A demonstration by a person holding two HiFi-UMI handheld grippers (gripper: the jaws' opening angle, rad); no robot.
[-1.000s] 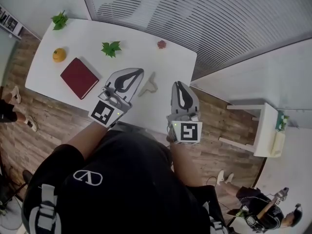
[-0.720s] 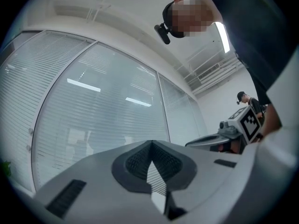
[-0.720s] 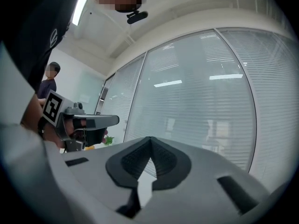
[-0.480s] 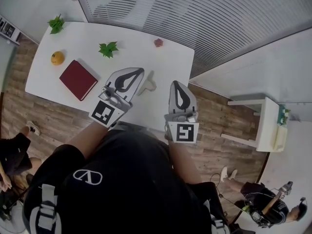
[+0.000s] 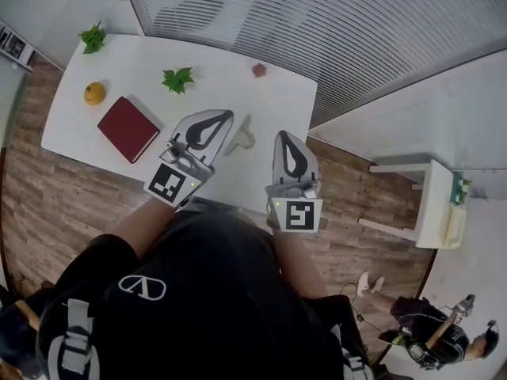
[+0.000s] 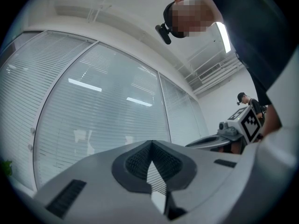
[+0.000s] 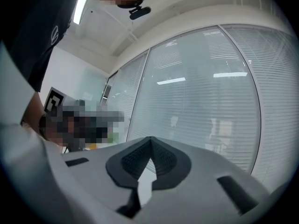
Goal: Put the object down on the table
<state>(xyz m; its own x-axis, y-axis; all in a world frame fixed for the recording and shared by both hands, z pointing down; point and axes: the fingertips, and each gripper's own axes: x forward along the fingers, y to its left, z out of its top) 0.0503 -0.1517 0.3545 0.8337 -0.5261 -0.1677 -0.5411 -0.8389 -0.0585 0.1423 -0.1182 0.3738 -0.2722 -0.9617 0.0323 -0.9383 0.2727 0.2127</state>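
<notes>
A small beige object (image 5: 240, 139) lies on the white table (image 5: 230, 85), toward its near edge, just beside the left gripper (image 5: 228, 115) and near the right gripper (image 5: 283, 135); only the head view shows it, while each gripper view shows jaws pressed together on nothing, with window blinds beyond.

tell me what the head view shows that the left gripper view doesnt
Only the head view: the white table with a red book, an orange and a pale object lying on it. Only the left gripper view: a ceiling light and the ridged pads of the left gripper, shut on nothing. Both: the left gripper, the right gripper and the slatted blinds.
</notes>
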